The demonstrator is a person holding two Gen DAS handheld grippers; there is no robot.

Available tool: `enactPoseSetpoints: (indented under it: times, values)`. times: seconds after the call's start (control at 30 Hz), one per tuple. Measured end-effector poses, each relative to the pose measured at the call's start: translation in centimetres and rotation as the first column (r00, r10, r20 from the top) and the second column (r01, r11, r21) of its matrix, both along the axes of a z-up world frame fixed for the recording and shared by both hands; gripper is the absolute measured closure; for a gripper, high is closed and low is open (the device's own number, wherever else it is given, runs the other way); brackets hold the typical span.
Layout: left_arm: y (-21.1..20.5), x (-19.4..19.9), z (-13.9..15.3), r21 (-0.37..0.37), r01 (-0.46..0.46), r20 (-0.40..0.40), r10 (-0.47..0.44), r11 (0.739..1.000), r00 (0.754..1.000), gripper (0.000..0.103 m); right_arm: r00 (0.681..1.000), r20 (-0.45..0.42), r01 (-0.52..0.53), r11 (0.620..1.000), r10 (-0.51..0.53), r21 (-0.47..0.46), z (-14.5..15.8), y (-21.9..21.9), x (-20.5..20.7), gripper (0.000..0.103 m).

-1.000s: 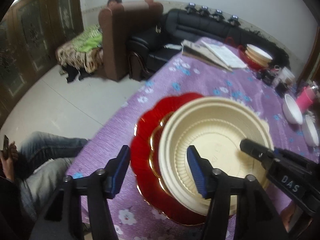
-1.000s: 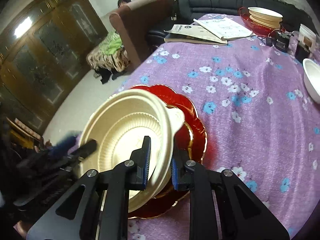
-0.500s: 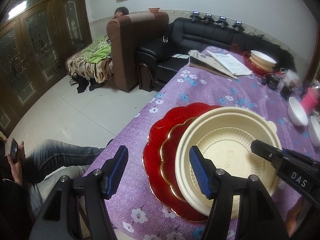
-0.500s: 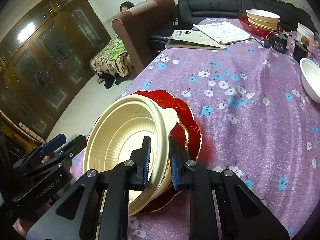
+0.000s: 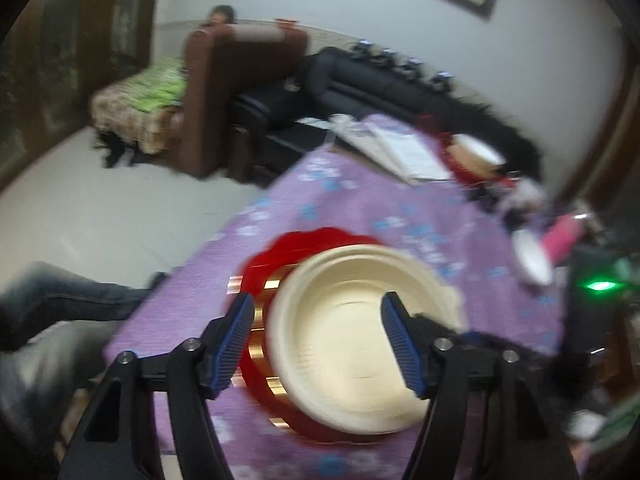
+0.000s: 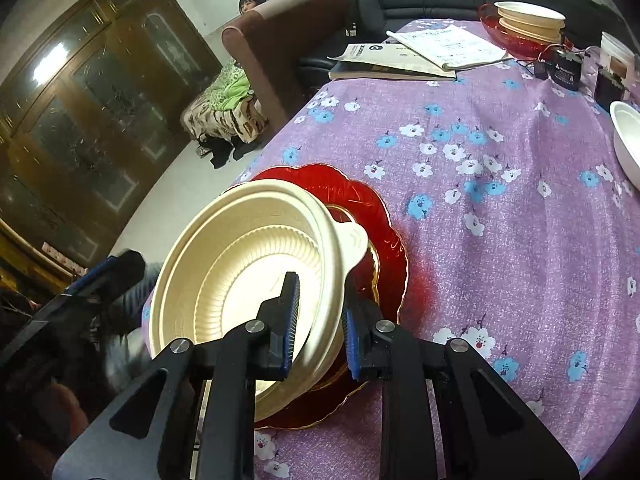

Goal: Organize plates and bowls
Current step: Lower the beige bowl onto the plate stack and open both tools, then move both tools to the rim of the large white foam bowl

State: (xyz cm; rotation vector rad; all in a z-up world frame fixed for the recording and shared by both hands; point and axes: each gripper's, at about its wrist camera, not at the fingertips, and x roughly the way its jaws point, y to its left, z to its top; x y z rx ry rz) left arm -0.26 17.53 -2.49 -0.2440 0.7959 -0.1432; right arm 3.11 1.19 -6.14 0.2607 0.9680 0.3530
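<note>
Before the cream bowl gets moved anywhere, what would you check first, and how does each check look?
1. Right gripper holds the cream bowl by its near rim: ok, one pad inside the rim and one outside.
2. Left gripper is free of the bowl: ok, its jaws have just been opening and stand wide, pressing on nothing.
3. Bowl is level: not ok, it tilts, its near side lifted off the red plate.
4. Red plate stays flat on the purple tablecloth: ok.
5. Far stack of bowls on the table has room on top: ok.
6. Grip is firm enough to carry: cannot tell.
</note>
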Motion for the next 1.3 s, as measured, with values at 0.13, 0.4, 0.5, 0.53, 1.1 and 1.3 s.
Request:
enactPoseSetpoints:
  times: [0.13, 0.4, 0.5, 0.53, 1.1, 1.3]
  values:
    - [-3.1, 1.6, -1.2, 0.129, 0.036, -0.035, -0.032, 0.991, 0.999, 0.025, 1.000, 0.004, -0.007, 1.000, 0.007, 0.009, 0.1, 0.0, -0.1, 0.082]
    - [-2.3, 3.3, -3.4, 0.138, 0.013, -0.153, 0.009, 0.990, 0.988, 0.025, 0.999, 0.051, -0.016, 1.000, 0.016, 0.017, 0.1, -1.3, -0.4, 0.082]
    - [-1.9, 3.2, -3.4, 0.120, 0.004, -0.160, 0.015, 0.993, 0.987, 0.025, 0.996, 0.083, -0.026, 0.999, 0.023, 0.039, 0.4, -2.1, -0.5, 0.082]
    - [-2.1, 3.1, -3.3, 0.134, 0.004, -0.155, 0.017, 0.991, 0.988, 0.025, 0.995, 0.094, -0.025, 0.998, 0.020, 0.055, 0.6, -2.6, -0.7, 0.082]
    - [-17.2, 3.3, 1.7, 0.169, 0.276, -0.075, -0.266, 0.946, 0.961, 0.025, 0.927, 0.158, 0.304, 0.927, -0.341, 0.220, 3.1, -21.4, -2.3, 0.080]
    - [-26.9, 6.0, 0.9, 0.149, 0.390, -0.133, -0.372, 0.909, 0.919, 0.024, 0.889, 0.068, 0.406, 0.848, -0.453, 0.340, 3.3, -31.2, -3.7, 0.080]
